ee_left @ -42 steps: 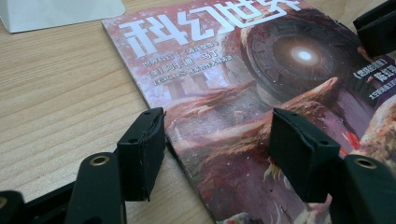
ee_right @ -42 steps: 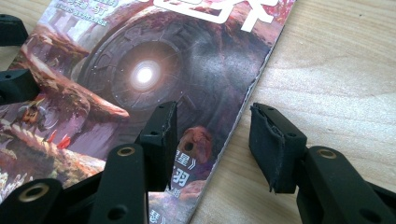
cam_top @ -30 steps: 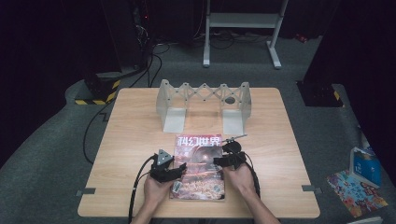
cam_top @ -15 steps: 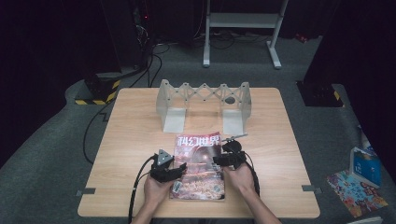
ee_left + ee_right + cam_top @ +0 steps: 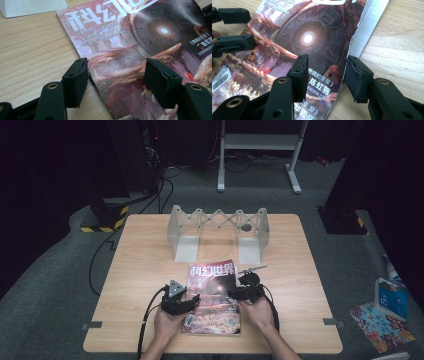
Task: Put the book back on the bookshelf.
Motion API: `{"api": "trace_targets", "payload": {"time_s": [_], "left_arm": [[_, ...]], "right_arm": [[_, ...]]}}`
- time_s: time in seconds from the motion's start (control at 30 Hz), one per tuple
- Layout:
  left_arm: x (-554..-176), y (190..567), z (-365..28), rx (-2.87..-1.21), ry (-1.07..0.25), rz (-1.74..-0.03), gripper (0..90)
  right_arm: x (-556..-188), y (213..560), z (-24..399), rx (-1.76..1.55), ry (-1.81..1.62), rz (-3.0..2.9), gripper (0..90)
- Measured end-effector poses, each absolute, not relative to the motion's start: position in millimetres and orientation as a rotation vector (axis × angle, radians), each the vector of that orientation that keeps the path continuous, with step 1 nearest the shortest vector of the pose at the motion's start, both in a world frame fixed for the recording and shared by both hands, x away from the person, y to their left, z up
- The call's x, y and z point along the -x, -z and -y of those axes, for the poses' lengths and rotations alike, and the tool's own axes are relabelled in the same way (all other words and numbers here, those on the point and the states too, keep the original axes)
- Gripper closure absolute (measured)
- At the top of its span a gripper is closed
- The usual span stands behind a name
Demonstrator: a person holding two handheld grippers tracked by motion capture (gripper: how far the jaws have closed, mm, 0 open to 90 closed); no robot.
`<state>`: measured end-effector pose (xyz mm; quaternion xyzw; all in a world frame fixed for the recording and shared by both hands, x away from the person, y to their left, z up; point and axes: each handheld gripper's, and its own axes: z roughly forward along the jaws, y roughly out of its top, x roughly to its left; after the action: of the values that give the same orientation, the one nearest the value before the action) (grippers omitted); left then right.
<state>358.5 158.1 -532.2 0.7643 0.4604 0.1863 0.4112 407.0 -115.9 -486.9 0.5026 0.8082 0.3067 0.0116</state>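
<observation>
Left claw gapes astride the magazine's edge; one jaw over the table.

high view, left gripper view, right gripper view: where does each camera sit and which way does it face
High view: above the person's side, facing forward and down on the wooden table; forearms and both grippers show.
Left gripper view: on the left gripper, facing along open jaws astride the glossy red-and-purple magazine's edge.
Right gripper view: on the right gripper, jaws open astride the opposite edge.
All share the magazine.
</observation>
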Motion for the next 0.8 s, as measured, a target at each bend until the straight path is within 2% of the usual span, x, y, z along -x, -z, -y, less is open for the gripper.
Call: {"api": "trace_targets", "payload": {"time_s": [0.33,0.63,0.8], "left_arm": [[-359,532,-158,-1.923,-0.472,-1.158,35.9],[-358,532,-158,-1.921,-0.471,-1.159,35.9],[-359,532,-158,-1.922,-0.472,-1.158,35.9]], "right_arm": [[-414,486,110,-1.565,-0.972,-2.524,53.5],[-405,485,103,-1.497,-0.955,-2.571,53.3],[-415,486,102,-1.535,-0.958,-2.541,52.1]]}}
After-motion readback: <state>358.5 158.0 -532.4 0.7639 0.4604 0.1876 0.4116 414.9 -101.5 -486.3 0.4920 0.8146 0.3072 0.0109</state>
